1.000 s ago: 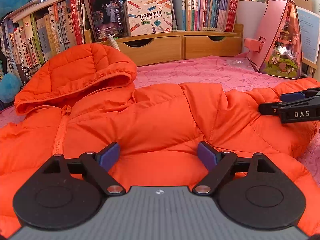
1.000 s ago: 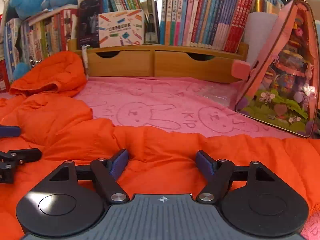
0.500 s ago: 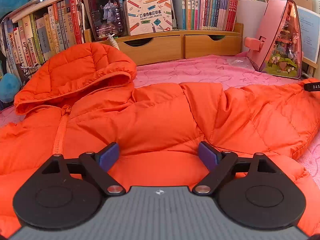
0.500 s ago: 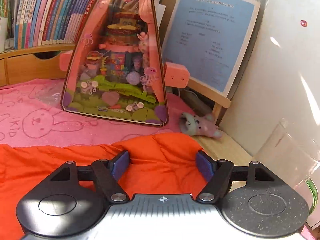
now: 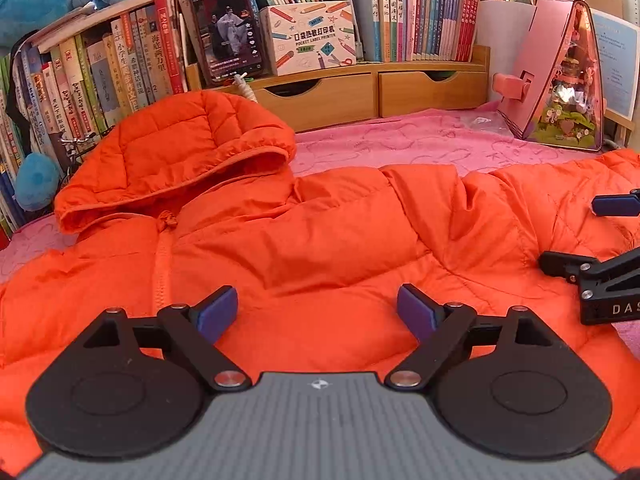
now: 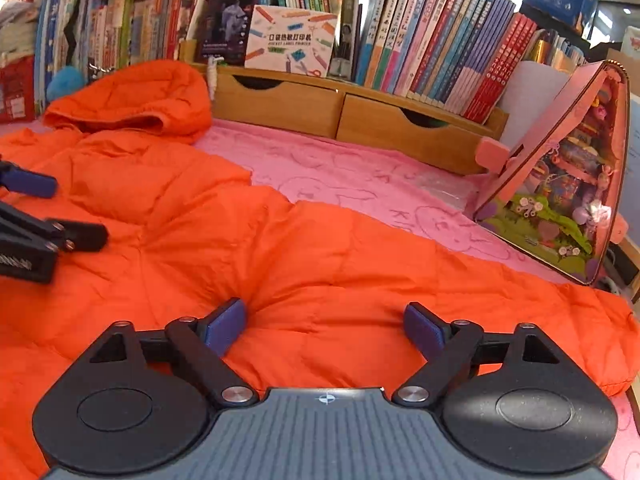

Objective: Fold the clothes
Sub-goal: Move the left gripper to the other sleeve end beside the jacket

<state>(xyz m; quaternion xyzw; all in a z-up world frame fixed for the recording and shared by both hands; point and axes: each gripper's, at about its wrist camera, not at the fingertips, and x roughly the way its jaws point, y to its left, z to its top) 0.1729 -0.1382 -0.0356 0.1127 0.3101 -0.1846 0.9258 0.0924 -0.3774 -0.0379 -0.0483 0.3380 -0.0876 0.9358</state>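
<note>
The left claw (image 5: 318,308) is wide open. Its two blue pads (image 5: 218,312) hang over the front of the orange jacket (image 5: 320,232) and hold nothing. You cannot tell if the pads touch the cloth.

The right claw (image 6: 326,322) is wide open too, and its jaws have just been opening. Only puffy jacket cloth lies under the gap. Its left pad (image 6: 224,324) sits right at a dent in the cloth, but it is not pinching it.

The jacket lies spread flat on the pink cloth (image 5: 400,144) that covers the worktop. Its hood (image 5: 180,156) points to the back left, near the books (image 5: 100,76). One sleeve (image 6: 460,304) runs out to the right edge of the worktop.

The jacket's near edge is hidden under both claw bodies. Its left side is cut off at the picture edge. In the left view only part of the right claw shows at the right side. In the right view only part of the left claw shows at the left side.

Half a second ago the right view faced the pink toy house (image 6: 568,184) and the end of the sleeve at the right corner. Now it faces the wooden drawers (image 6: 340,116) and the middle of the jacket. The right claw had slipped almost out of the left view, and now it shows over the sleeve. The jacket itself lies the same as before.
</note>
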